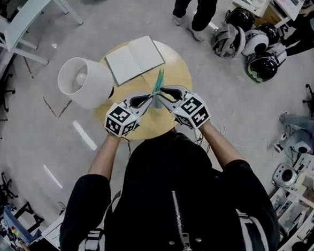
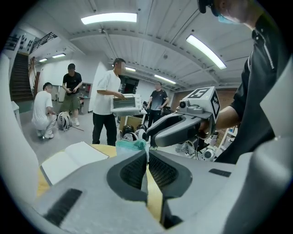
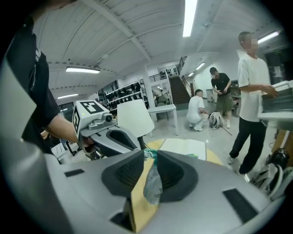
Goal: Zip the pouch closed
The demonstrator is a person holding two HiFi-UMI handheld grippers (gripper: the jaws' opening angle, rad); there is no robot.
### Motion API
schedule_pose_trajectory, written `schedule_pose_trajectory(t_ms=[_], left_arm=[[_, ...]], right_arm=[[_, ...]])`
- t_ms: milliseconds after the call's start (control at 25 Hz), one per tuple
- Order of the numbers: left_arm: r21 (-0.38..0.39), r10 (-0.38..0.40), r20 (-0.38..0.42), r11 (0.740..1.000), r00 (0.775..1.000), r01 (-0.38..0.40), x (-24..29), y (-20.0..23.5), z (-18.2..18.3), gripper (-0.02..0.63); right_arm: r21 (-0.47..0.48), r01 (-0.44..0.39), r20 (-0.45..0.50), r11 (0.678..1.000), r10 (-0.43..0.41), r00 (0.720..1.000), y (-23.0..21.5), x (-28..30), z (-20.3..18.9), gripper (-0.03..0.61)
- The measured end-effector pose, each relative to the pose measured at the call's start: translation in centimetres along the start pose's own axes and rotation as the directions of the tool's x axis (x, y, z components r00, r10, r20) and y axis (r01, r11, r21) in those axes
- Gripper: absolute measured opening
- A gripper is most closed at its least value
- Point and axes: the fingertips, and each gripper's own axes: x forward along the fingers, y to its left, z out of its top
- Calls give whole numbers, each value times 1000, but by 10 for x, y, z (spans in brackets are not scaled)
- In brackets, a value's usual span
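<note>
A teal pouch [image 1: 159, 82] is held up on edge above the round wooden table [image 1: 183, 72]. Both grippers meet at its near end. My left gripper [image 1: 151, 98] is shut on a thin edge of the pouch [image 2: 129, 146], with fabric pinched between its pads. My right gripper [image 1: 158, 97] comes in from the other side, tip to tip with the left one. It is shut on the pouch [image 3: 152, 183], and a pale strip of it hangs between the pads. In the left gripper view the right gripper [image 2: 153, 137] sits just beyond the pouch. Whether it pinches the zip pull is hidden.
An open notebook [image 1: 134, 59] lies at the table's far side, and a white lamp shade [image 1: 84, 82] stands at its left. Helmets [image 1: 250, 40] lie on the floor at the far right. Several people [image 2: 107, 105] stand or crouch beyond the table.
</note>
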Motion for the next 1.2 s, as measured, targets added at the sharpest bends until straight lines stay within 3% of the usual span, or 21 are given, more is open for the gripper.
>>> schedule_pose_trajectory(t_ms=[280, 440, 600, 1200], left_arm=[[4, 14, -4, 1000, 1000, -14, -12, 2, -3, 20], [22, 24, -25, 999, 999, -24, -19, 2, -9, 20], [31, 14, -33, 999, 999, -13, -23, -2, -12, 20], [17, -20, -47, 1000, 999, 21, -18, -4, -17, 17]], right_arm=[[-42, -51, -21, 998, 50, 999, 13, 12, 1, 51], [-45, -130, -47, 991, 128, 991, 31, 16, 2, 15], [-78, -115, -72, 990, 109, 991, 28, 18, -6, 9], [-53, -84, -111, 995, 78, 991, 14, 22, -18, 9]])
